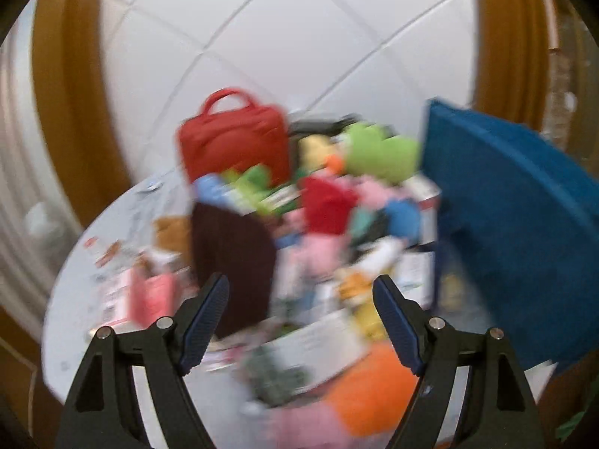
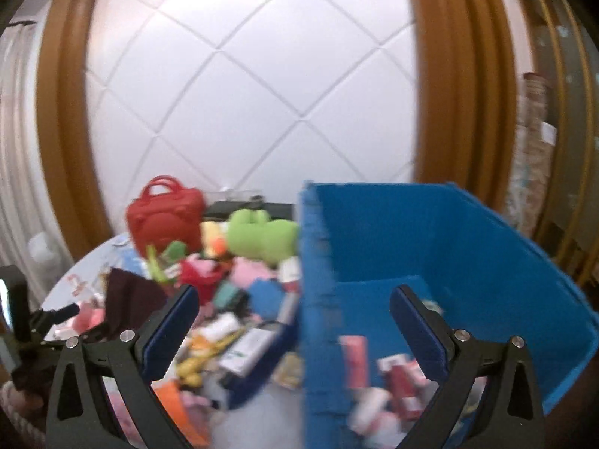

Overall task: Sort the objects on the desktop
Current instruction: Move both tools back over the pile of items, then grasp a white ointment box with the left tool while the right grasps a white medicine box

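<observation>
Few things sorted, many left.
Both my jaws stand spread and empty; some small packets lie in the blue bin [image 2: 468, 232], a big pile [image 1: 318, 217] waits on the surface [image 1: 75, 299].

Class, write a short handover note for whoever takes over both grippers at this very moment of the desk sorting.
Left gripper: open, empty, over the pile.
Right gripper: open, empty, at the near wall of the blue bin.
Done: some small red and white packs lie in the bin.
Left: the mixed pile on the table, with the red bag and green plush at its far side.
</observation>
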Available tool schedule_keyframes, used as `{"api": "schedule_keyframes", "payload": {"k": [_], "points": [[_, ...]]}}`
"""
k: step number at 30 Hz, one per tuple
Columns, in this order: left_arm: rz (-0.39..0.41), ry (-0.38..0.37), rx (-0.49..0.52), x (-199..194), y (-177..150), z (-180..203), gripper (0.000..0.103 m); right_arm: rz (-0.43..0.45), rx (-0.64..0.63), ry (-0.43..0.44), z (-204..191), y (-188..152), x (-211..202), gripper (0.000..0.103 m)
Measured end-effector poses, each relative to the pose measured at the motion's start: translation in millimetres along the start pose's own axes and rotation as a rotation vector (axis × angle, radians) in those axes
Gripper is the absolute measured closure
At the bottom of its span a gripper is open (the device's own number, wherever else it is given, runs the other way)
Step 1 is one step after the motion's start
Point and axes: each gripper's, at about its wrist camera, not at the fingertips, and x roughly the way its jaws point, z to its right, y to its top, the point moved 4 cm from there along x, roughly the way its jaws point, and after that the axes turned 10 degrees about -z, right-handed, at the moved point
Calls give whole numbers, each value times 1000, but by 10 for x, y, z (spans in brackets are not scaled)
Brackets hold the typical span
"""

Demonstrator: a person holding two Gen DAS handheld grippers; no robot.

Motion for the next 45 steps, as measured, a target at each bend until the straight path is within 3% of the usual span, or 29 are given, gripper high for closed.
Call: {"api": "schedule_keyframes", "payload": {"k": [4,9,13,17,24,28,33,40,45], "points": [[-59,92,-47,158,-220,-731,24,-29,-5,67,-451,-86,316,0],[-157,187,-123,425,-513,-1656,24,-146,24,93,-805,-266,901,0],[-222,210,-148,622,-695,-2055,24,-254,51,63,-899,-431,1342,0],[-241,217,-147,656,-772,-2167,24,-367,69,34,-921,-638,1744,0],[-345,165,-36,1094,-843,-1852,24,-424,86,48,-910,-900,2232,0],[-420,30,-6,1335,-831,-1557,24,-485,130,-4,-807,-1047,2328,0],[-351,-49,58,1395,-567,-1195,24,-555,132,-88,-722,-1102,2388,0],[-277,-126,148,1600,-36,-615,24,-565,131,-112,-666,-1096,2326,0],[-307,-162,189,1920,160,-300,25,-582,146,-129,-616,-1099,2421,0]]}}
